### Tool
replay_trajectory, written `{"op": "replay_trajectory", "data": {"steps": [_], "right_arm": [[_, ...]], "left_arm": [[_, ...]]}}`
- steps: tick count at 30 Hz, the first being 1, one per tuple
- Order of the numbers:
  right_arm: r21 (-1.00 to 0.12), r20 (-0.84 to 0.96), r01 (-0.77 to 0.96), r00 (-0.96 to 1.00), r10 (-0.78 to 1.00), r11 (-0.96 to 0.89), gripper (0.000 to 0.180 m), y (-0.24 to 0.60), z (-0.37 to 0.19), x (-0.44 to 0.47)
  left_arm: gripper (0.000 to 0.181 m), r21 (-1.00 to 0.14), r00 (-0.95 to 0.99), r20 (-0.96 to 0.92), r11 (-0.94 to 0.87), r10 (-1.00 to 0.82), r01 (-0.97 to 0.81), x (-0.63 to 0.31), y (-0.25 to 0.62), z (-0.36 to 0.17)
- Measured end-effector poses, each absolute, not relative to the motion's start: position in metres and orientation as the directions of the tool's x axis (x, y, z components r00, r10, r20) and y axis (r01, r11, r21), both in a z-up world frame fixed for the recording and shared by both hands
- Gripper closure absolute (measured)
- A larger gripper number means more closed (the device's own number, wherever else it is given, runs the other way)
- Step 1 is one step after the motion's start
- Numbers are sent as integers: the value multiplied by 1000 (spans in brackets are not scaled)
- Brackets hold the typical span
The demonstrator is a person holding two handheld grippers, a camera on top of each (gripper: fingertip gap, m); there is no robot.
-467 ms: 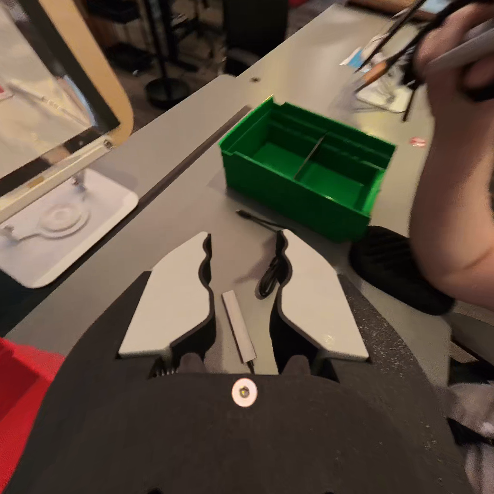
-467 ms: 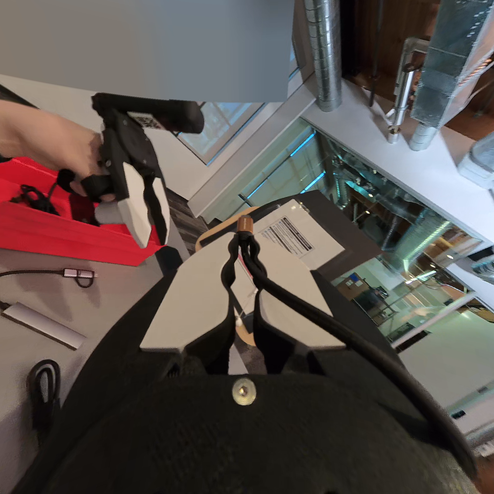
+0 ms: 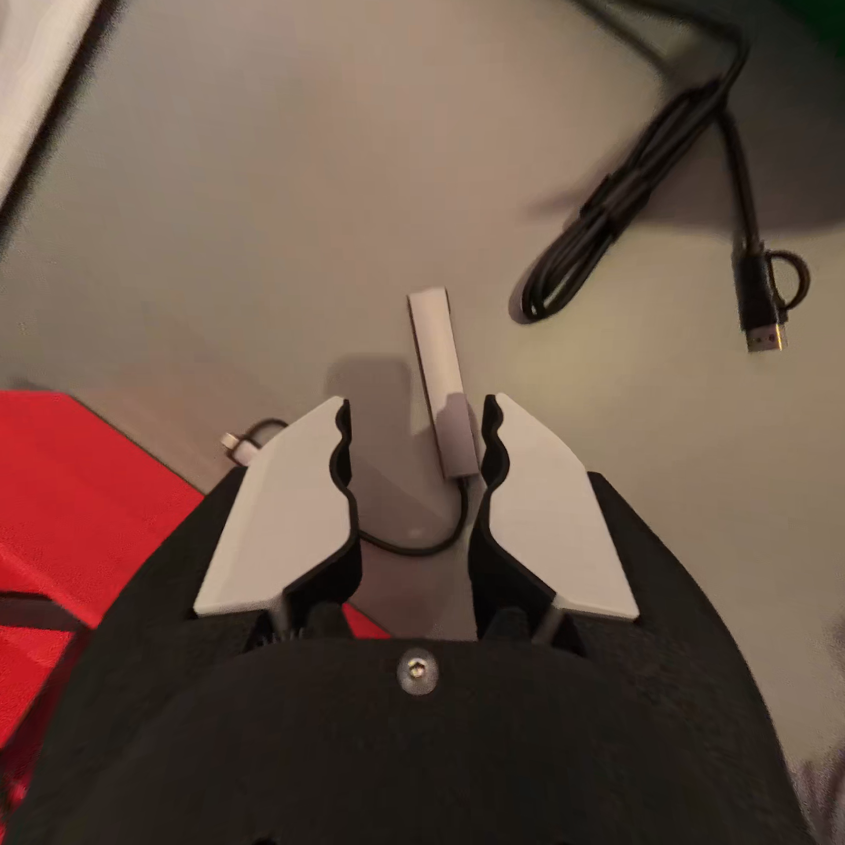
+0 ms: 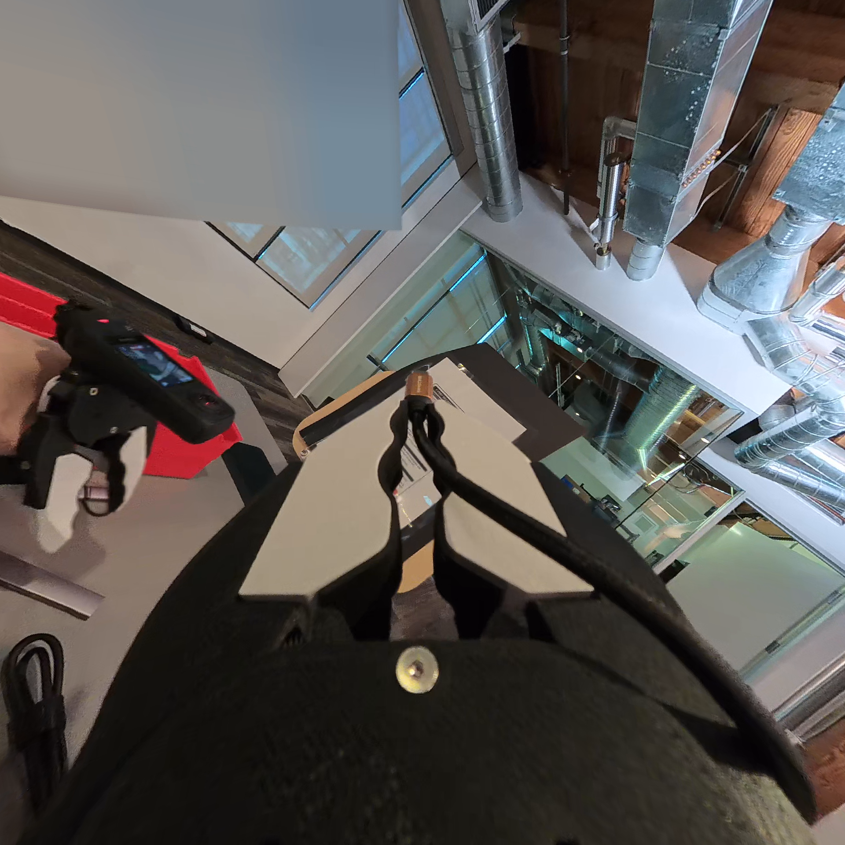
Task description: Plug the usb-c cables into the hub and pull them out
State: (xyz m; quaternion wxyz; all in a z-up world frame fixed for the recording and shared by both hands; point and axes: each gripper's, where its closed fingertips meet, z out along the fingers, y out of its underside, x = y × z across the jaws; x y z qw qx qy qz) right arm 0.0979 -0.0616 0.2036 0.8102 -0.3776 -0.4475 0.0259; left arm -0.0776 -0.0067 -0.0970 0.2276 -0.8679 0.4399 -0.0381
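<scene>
The slim silver hub (image 3: pixel 434 366) lies flat on the grey table, its thin black lead (image 3: pixel 411 548) curling back under my left gripper. My left gripper (image 3: pixel 416 402) is open and low over the table. The hub's near end sits between its fingers, close to the right one. My right gripper (image 4: pixel 417 414) is shut on a black cable (image 4: pixel 480 498) just behind its copper-coloured plug (image 4: pixel 419 384) and holds it up in the air, pointing away from the table. The right wrist view also shows the left gripper (image 4: pixel 98 489) and the hub (image 4: pixel 45 590).
A tied bundle of black cable (image 3: pixel 594 237) with a USB plug (image 3: pixel 763 311) lies right of the hub, and it also shows in the right wrist view (image 4: pixel 36 686). A red bin (image 3: pixel 68 480) stands at the left. A small white connector (image 3: pixel 235 446) lies by the bin. About 35 centimeters separates my left fingertips from my right.
My left gripper has dropped and tilted down over the hub, so the green bin has left its view. The right gripper still holds the cable and has barely moved.
</scene>
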Motion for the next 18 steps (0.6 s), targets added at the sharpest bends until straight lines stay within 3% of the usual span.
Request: {"op": "replay_trajectory", "data": {"steps": [1, 5, 9, 18], "right_arm": [[-638, 702, 299, 604, 377, 710, 171, -62, 204, 100], [-646, 681, 270, 626, 380, 714, 171, -68, 210, 109], [-638, 673, 246, 639, 373, 730, 171, -77, 216, 117], [-651, 647, 222, 662, 378, 726, 171, -77, 219, 131]], "left_arm": [[125, -402, 621, -94, -541, -778, -738, -82, -13, -105], [121, -286, 657, 64, -645, -751, -709, -86, -34, -136], [121, -175, 661, -3, -650, -751, -739, -98, -36, -155], [126, -85, 640, -13, -637, -768, -766, -99, -33, -161]]}}
